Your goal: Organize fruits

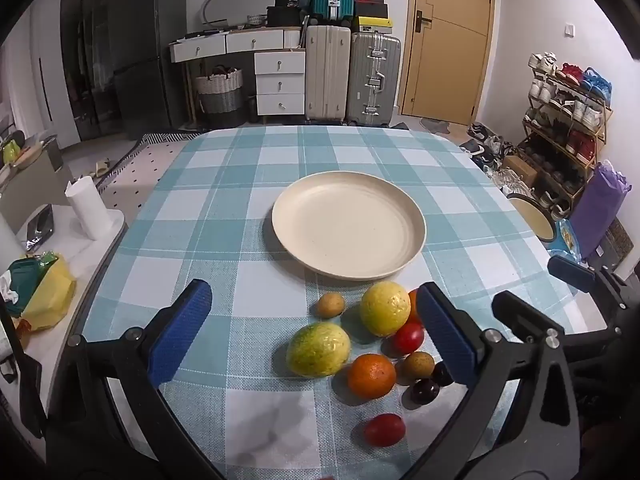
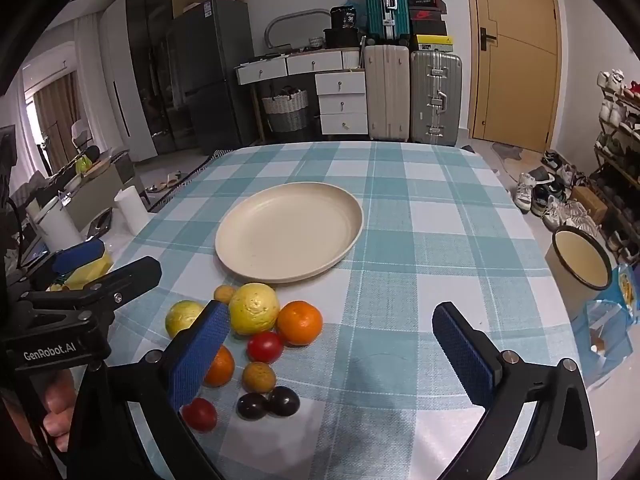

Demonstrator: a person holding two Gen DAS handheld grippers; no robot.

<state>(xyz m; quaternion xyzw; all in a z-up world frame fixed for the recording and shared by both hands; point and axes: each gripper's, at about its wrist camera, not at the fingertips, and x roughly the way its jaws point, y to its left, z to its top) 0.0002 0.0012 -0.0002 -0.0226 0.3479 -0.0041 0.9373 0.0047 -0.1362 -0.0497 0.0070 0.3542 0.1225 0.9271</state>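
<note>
From my left camera, the round cream plastic plate [image 1: 348,226] sits mid-counter [image 1: 224,184] on the teal-and-white checked cloth, empty, with the fruit cluster just in front of it. In that cluster the big yellow citrus [image 1: 385,309] lies nearest the plate, the small tan fruit [image 1: 330,304] to its left, the yellow-green oval fruit [image 1: 319,349] nearer me, and the orange mandarin [image 1: 371,376] to that one's right. My left claw [image 1: 318,330] hangs spread over the cluster, while my right claw [image 2: 330,356] hangs spread over its right part and bare cloth.
</note>
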